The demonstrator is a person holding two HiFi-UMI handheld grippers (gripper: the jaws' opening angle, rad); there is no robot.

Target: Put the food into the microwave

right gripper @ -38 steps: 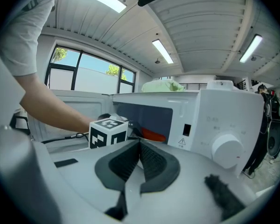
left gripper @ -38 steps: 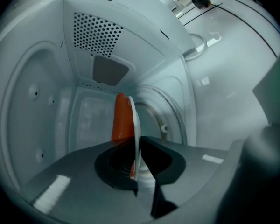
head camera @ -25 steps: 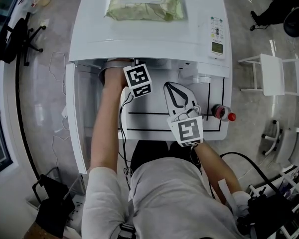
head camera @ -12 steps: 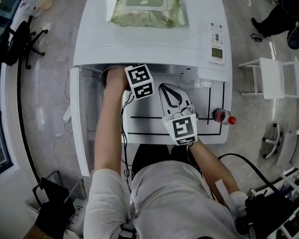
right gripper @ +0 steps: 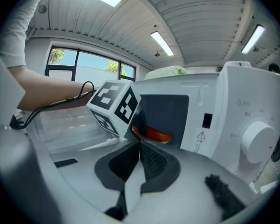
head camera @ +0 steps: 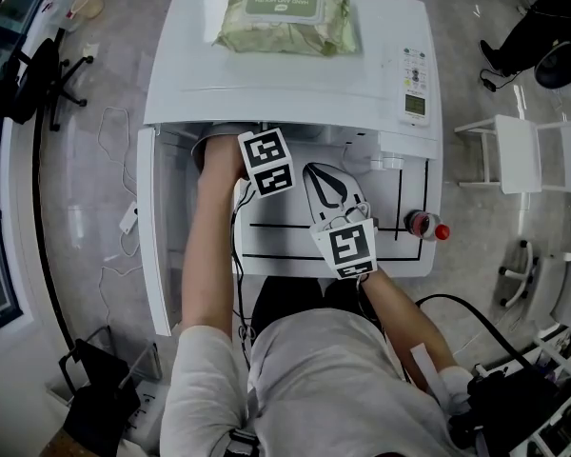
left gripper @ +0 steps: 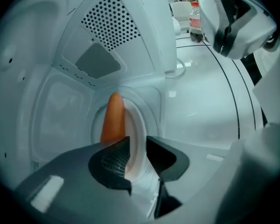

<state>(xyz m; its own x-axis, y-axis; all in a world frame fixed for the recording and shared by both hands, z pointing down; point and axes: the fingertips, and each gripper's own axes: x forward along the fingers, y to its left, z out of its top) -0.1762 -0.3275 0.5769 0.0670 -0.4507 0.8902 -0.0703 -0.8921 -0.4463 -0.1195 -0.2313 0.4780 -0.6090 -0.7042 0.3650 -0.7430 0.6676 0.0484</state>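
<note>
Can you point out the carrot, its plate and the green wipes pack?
Orange tapered carrot [left gripper: 113, 118]: left gripper view, its middle.
White round plate [left gripper: 139, 132]: left gripper view, right rim.
Green soft wipes pack [head camera: 287, 17]: head view, top face.

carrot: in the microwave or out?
In. The carrot lies on a white plate inside the microwave, with its perforated wall behind.
</note>
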